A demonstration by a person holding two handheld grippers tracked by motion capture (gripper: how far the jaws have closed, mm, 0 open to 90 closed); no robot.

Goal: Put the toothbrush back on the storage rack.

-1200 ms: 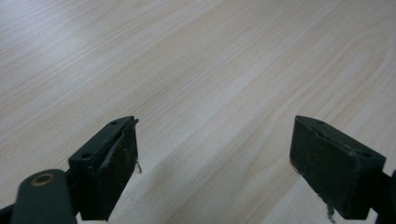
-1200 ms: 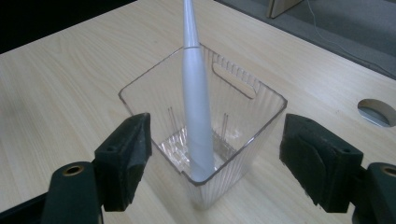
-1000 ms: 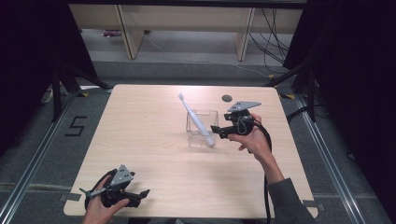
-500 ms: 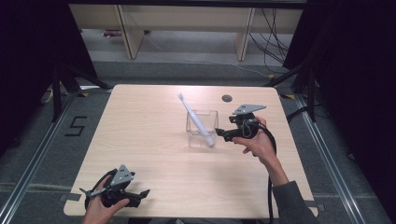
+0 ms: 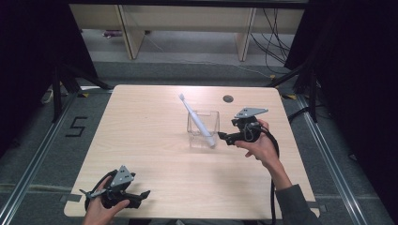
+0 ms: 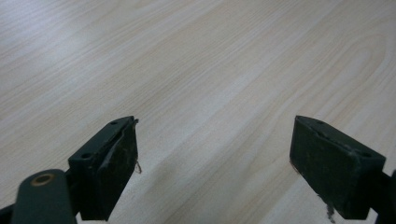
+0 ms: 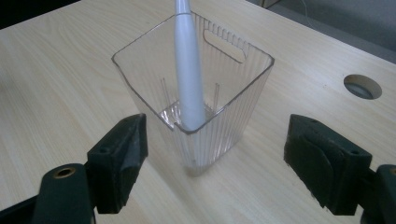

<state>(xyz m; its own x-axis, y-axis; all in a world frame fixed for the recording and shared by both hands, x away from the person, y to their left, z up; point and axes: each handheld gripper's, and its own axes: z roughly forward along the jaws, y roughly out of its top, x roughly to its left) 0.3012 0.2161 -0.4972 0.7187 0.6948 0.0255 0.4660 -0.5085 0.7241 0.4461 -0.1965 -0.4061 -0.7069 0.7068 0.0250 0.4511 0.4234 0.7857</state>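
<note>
A clear ribbed plastic cup (image 5: 209,123) stands right of the table's middle, with a white toothbrush (image 5: 193,115) leaning in it, head up and to the far left. My right gripper (image 5: 224,138) hovers just right of the cup, open and holding nothing. In the right gripper view the cup (image 7: 224,116) and the toothbrush handle (image 7: 189,79) sit ahead between the spread jaws of my right gripper (image 7: 217,129), which do not touch the cup. My left gripper (image 5: 141,197) rests open near the front left edge; in its own view my left gripper (image 6: 215,137) has bare wood between its jaws.
A round cable hole (image 5: 228,98) lies in the light wooden table (image 5: 150,136) behind the cup, and the same hole (image 7: 362,86) is off to the right in the right gripper view. Shelving legs and cables stand on the floor beyond the far edge.
My right gripper has drawn back a little from the cup, to the right and toward the person. Cup, toothbrush and left gripper have stayed put.
</note>
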